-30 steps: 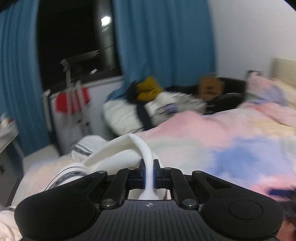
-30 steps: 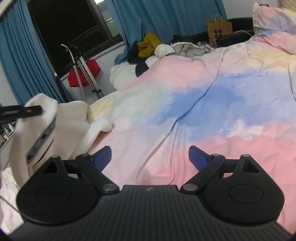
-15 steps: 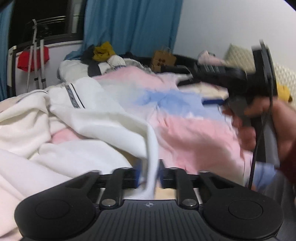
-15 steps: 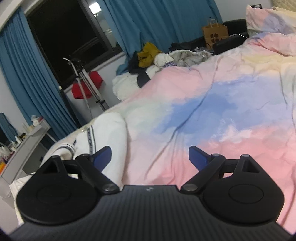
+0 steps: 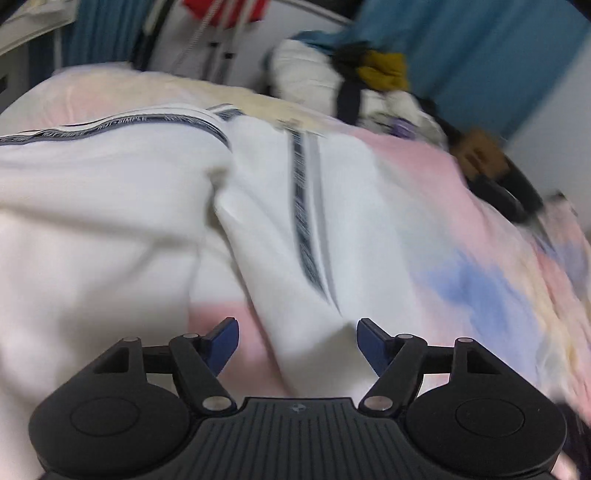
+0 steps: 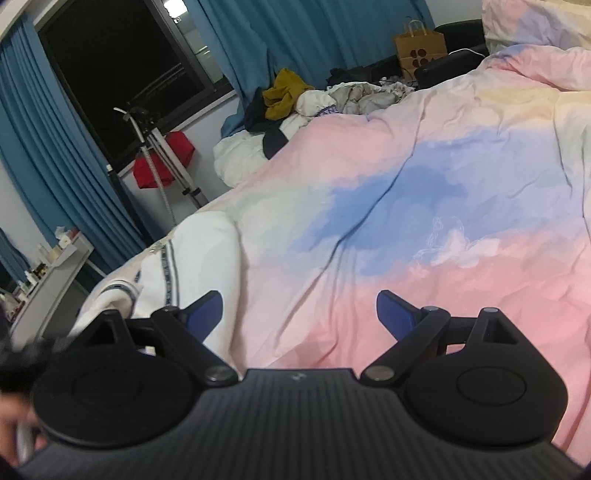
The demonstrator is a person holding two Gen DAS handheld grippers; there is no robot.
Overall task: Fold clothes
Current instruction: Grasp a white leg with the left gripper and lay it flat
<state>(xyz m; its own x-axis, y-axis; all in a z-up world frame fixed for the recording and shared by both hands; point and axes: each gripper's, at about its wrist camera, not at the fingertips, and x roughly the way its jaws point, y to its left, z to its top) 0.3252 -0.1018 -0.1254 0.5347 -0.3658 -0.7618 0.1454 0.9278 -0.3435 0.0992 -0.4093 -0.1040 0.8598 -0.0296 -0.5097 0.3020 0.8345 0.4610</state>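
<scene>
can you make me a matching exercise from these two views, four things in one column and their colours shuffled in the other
Things:
1. garment lying on the bed
2. paper bag behind the bed
3. curtains by the window
4. cloth hanging on the tripod stand

Colours:
A. blue
B. red
C. white with dark striped trim
D. brown

Pairs: 1-C, 2-D, 3-A, 4-B
</scene>
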